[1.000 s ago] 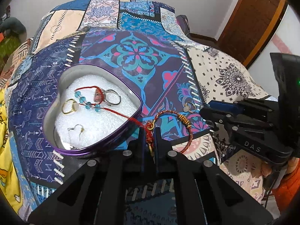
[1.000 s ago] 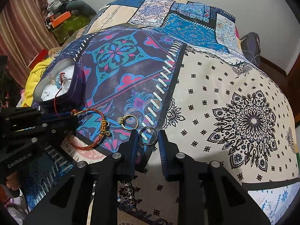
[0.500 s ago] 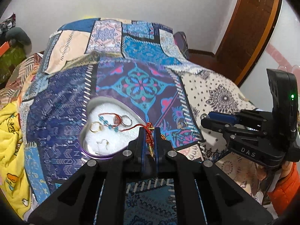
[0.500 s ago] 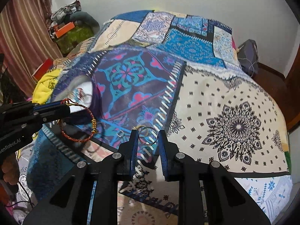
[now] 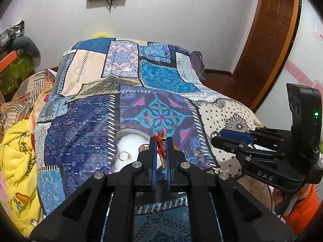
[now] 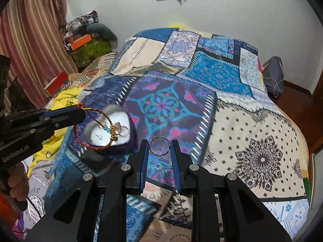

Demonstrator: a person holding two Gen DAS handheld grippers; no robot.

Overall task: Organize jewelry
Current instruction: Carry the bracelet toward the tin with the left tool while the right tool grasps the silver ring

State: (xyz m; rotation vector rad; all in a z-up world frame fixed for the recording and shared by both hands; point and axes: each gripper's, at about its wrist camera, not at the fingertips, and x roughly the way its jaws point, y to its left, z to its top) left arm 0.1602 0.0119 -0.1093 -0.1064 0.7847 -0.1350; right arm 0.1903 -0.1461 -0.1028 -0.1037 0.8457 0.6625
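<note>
Bracelet (image 6: 91, 130) of red and gold cord, nipped by left gripper (image 5: 161, 141) fingers; thin silver ring (image 6: 159, 146), clamped by right gripper (image 6: 159, 147) fingers

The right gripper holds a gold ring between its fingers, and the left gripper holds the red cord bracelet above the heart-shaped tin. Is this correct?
Not quite. The ring in the right gripper is silver, not gold, as the right wrist view shows. The rest holds: the left gripper grips the red cord bracelet above the heart-shaped tin.
</note>
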